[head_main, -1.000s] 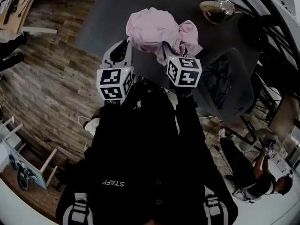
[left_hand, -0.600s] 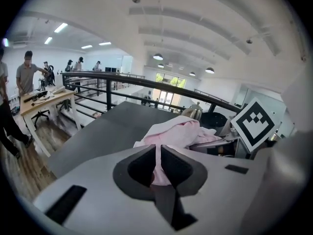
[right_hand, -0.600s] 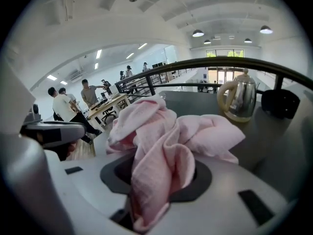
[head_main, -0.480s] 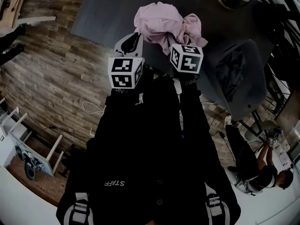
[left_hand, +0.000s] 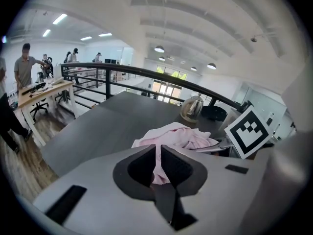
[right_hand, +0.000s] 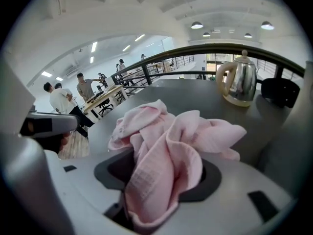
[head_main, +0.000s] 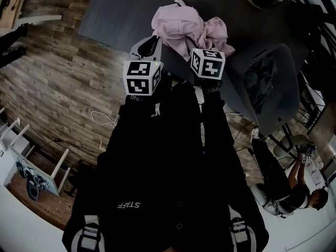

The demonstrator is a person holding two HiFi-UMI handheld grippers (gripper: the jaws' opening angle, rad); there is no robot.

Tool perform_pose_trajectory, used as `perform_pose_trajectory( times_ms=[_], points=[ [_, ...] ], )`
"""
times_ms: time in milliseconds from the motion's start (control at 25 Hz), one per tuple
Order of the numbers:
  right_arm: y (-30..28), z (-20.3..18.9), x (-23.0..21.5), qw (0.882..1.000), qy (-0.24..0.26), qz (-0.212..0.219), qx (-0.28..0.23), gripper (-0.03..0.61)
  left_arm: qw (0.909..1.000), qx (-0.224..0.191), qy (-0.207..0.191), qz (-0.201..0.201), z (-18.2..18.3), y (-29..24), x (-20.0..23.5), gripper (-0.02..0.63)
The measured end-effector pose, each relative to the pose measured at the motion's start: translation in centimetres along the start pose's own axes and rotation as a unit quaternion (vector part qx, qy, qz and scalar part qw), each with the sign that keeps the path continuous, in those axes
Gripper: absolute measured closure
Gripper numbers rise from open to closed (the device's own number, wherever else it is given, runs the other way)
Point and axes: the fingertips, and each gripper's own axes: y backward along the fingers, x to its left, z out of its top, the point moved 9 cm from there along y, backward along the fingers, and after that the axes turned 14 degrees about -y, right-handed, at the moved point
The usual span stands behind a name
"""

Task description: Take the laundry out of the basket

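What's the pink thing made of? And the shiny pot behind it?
The pink cloth: soft woven fabric, probably cotton; matte, with a waffle-like weave and floppy folds. The kettle: likely polished metal; it gleams with reflections.

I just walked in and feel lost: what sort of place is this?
Probably an open-plan office or lab: people working at long desks, a black railing round the floor, and rows of ceiling lamps.

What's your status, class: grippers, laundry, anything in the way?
Left gripper shut on pink cloth. Right gripper jaws just been opening, cloth loose between. Cloth heaped on grey table, outside basket. Kettle beyond, apart.
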Motion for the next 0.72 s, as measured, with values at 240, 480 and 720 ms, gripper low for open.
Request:
perform_pose_trajectory(
  times_ms=[240, 480, 720],
  points=[
    [2.4, 0.2, 0.1, 1.0, -0.012, -0.007, -0.003, 0.264, 0.9998, -0.016, -0.007, -0.008, 1.4, 1.2, -0.4, 0.578],
    [9.9, 1.1, 2.1, 0.997, -0.011, -0.011, -0.08, 0.277, 0.9978, -0.05, -0.033, -0.028, 4.7, 3.7, -2.6, 0.578],
    [18.9, 3.6, 2.2, 0.978, 0.002, -0.042, -0.203, 0.475, 0.9899, -0.107, -0.067, -0.066, 10.1, 5.2, -6.4, 0.578]
  ],
)
